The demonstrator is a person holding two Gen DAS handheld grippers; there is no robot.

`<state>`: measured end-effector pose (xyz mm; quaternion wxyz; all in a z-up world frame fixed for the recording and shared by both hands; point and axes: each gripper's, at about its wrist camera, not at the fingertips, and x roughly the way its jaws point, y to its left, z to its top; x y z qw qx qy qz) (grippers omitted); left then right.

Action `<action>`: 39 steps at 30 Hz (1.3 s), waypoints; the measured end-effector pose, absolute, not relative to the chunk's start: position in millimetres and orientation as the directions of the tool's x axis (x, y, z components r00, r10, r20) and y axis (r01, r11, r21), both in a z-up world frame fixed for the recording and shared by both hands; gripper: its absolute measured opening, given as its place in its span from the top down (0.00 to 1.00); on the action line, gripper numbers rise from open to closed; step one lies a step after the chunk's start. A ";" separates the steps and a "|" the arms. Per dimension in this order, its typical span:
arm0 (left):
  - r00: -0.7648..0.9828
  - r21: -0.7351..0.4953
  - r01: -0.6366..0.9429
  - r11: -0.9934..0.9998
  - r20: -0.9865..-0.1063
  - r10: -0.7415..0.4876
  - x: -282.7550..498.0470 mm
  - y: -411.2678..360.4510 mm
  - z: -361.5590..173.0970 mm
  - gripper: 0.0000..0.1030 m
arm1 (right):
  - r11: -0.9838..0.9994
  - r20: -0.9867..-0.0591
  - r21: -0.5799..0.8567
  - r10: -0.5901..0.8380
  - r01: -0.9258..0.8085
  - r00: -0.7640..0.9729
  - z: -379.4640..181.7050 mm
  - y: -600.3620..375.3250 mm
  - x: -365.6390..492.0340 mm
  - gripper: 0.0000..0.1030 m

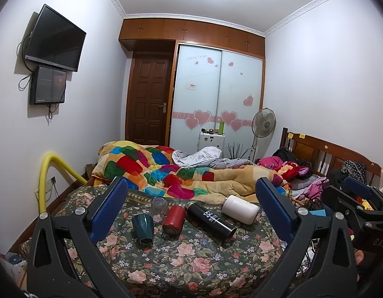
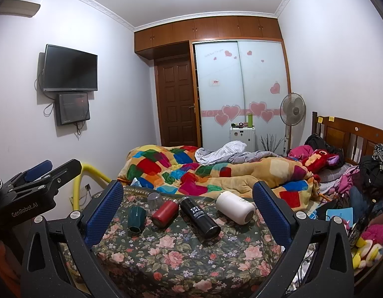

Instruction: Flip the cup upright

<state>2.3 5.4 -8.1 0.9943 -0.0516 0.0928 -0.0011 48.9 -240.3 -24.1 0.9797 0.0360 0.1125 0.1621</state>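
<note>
Five vessels on the floral bedspread (image 1: 191, 255): dark green faceted ceramic cup (image 1: 143, 228), clear glass tumbler (image 1: 159, 206) inverted behind it, red metal flask (image 1: 174, 219), black cylindrical flask (image 1: 211, 222), white flask (image 1: 239, 209). Green cup lies tipped at 11 o'clock from the left gripper (image 1: 189, 211), long axis leaning 12-to-6, one end facing the camera; whether mouth or base, cannot tell. Left gripper and right gripper (image 2: 187, 209) both spread wide, empty, well short; left judged nearer.
</note>
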 end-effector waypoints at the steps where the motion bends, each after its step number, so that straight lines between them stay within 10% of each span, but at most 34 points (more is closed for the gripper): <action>1: 0.983 -0.102 -0.008 0.995 -0.184 -0.011 2.0 5.2 -8.2 0.00 | 0.945 -0.210 0.107 0.325 -0.309 0.922 -24.0 -240.2 49.1 0.00; 39: 0.983 -0.107 -0.009 0.994 -0.185 -0.011 2.8 8.6 -4.4 0.00 | 0.946 -0.215 0.099 0.324 -0.309 0.921 -19.4 -240.4 48.2 0.00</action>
